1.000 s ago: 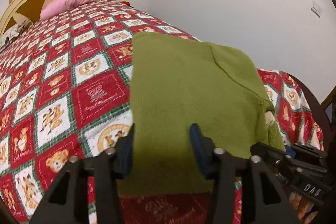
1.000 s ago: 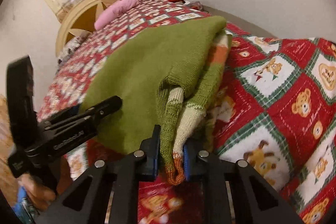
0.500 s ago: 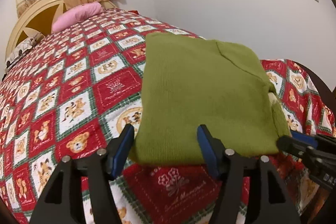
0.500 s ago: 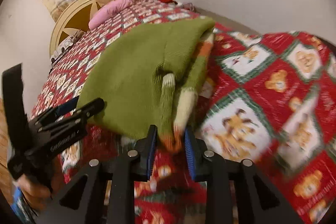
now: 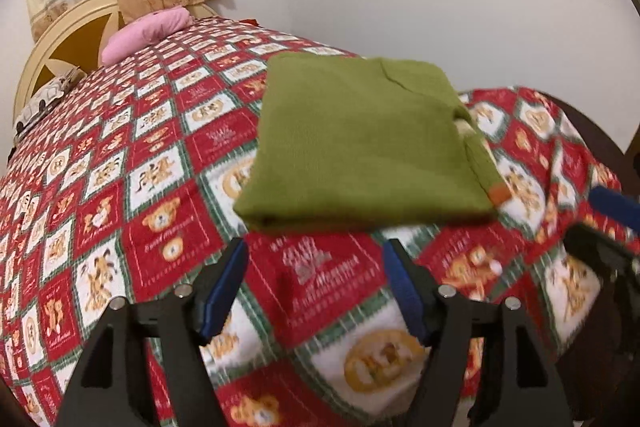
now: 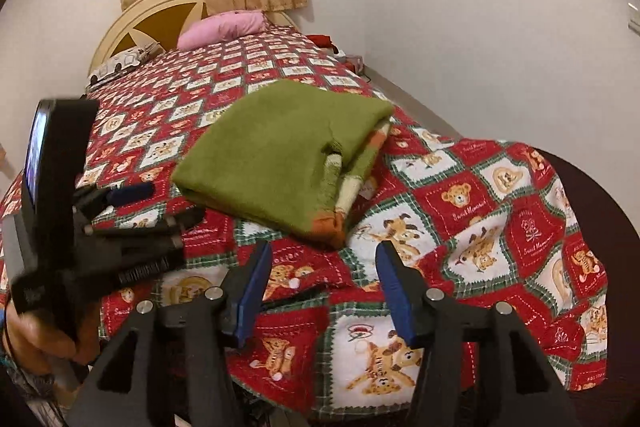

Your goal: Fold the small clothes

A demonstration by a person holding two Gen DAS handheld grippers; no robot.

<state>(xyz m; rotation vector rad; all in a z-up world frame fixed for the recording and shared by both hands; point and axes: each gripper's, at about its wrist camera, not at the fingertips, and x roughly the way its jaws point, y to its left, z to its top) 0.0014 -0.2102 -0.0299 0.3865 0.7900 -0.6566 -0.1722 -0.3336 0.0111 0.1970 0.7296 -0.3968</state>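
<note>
A green knitted sweater (image 5: 360, 143) lies folded into a neat, flat rectangle on a bed, on top of a red, white and green bedspread (image 5: 152, 187) printed with teddy bears. Its striped sleeves are tucked along its right edge, with orange cuffs (image 6: 332, 223) poking out at the near right corner. The sweater's long side runs away from the viewer, toward a pink pillow (image 6: 224, 31) and a cream headboard (image 6: 148, 15) at the far end

Both grippers sit just short of the sweater's near edge, touching nothing. The left gripper (image 5: 316, 291) has its blue-padded fingers spread wide and empty, facing the middle of the near folded edge. The right gripper (image 6: 320, 291) is likewise spread wide and empty, facing the corner with the cuffs. The sweater lies straight ahead of both, and neither is clearly nearer. The fold looks finished, judging by its tidy shape
</note>
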